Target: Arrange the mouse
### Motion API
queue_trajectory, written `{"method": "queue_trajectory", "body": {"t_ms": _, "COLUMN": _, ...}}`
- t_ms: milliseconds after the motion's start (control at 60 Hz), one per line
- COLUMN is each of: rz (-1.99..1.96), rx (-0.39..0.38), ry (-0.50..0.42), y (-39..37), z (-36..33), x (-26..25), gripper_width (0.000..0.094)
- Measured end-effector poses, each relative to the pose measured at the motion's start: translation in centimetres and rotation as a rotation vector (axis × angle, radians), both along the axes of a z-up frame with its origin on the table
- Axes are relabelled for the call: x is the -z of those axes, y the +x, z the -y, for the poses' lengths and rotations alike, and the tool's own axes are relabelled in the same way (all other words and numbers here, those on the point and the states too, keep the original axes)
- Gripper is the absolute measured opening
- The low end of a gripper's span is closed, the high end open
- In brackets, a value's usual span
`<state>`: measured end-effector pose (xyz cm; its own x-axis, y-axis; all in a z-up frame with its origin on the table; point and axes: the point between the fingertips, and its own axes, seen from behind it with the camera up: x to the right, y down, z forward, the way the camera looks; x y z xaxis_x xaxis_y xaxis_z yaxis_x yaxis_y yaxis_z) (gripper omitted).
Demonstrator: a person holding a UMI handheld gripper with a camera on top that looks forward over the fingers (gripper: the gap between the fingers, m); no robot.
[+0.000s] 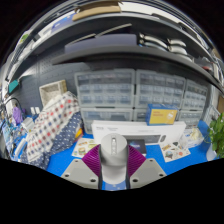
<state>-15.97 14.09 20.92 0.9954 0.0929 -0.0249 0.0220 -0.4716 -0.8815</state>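
Item 1: the gripper [114, 172], seen from its own camera, is showing two grey fingers at the bottom of the view, each with a magenta pad [92, 157] on its inner face. The fingers are pinching the mouse from both sides; no gap is showing between pads and mouse.

Item 2: the mouse [114, 158], white or pale grey with a scroll wheel near its front, is sitting between the pads, nose pointing forward. Its rear end is running off under the bottom of the view, and its flanks are being covered by the pads. Whether it is resting on a surface or being carried clear of it cannot be told.

Item 3: the table [72, 159], blue-topped, is lying below and ahead of the fingers; most of it is being blocked by the gripper and mouse.

Item 4: a white box-like unit [132, 131] is standing just beyond the mouse; its lower edge is being hidden by the mouse.

Item 5: printed cards or leaflets [173, 151] are lying on the table to the right of the gripper; their print is too small to read.

Item 6: a heap of patterned cloth [52, 126] is sitting well off to the left.

Item 7: green leaves [216, 134] are showing at the far right, cut off.

Item 8: shelving with small drawer cabinets [110, 90] is filling the background, contents indistinct.
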Motion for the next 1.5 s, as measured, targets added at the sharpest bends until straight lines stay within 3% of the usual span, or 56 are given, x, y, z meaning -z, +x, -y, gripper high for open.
{"method": "queue_trajectory", "body": {"t_ms": 183, "rz": -0.004, "rx": 0.042, "ry": -0.156, "y": 6.1, "z": -0.8, "x": 9.3, "gripper_width": 0.0317}}
{"method": "queue_trajectory", "body": {"t_ms": 450, "rz": -0.027, "rx": 0.024, "ry": -0.397, "y": 6.8, "z": 2.8, "x": 21.9, "gripper_width": 0.0327}}
{"method": "queue_trajectory", "body": {"t_ms": 533, "rz": -0.043, "rx": 0.040, "ry": -0.366, "y": 6.9, "z": 2.4, "x": 21.7, "gripper_width": 0.0323}}
{"method": "queue_trajectory", "body": {"t_ms": 550, "rz": -0.045, "rx": 0.042, "ry": -0.367, "y": 6.9, "z": 2.5, "x": 21.8, "gripper_width": 0.0373}}
{"method": "queue_trajectory", "body": {"t_ms": 633, "rz": -0.041, "rx": 0.048, "ry": -0.372, "y": 6.9, "z": 2.5, "x": 21.8, "gripper_width": 0.0377}}
{"method": "queue_trajectory", "body": {"t_ms": 833, "rz": 0.015, "rx": 0.045, "ry": -0.351, "y": 7.0, "z": 2.4, "x": 22.0, "gripper_width": 0.0497}}
{"method": "queue_trajectory", "body": {"t_ms": 883, "rz": 0.018, "rx": 0.040, "ry": -0.359, "y": 6.7, "z": 2.4, "x": 22.0, "gripper_width": 0.0567}}
{"method": "queue_trajectory", "body": {"t_ms": 950, "rz": 0.037, "rx": 0.040, "ry": -0.393, "y": 6.5, "z": 3.0, "x": 22.0, "gripper_width": 0.0759}}
{"method": "queue_trajectory", "body": {"t_ms": 1017, "rz": 0.083, "rx": 0.030, "ry": -0.403, "y": 6.5, "z": 3.8, "x": 20.9, "gripper_width": 0.0844}}
{"method": "queue_trajectory", "body": {"t_ms": 1500, "rz": 0.060, "rx": 0.060, "ry": -0.189, "y": 3.4, "z": 13.7, "x": 5.7, "gripper_width": 0.0853}}
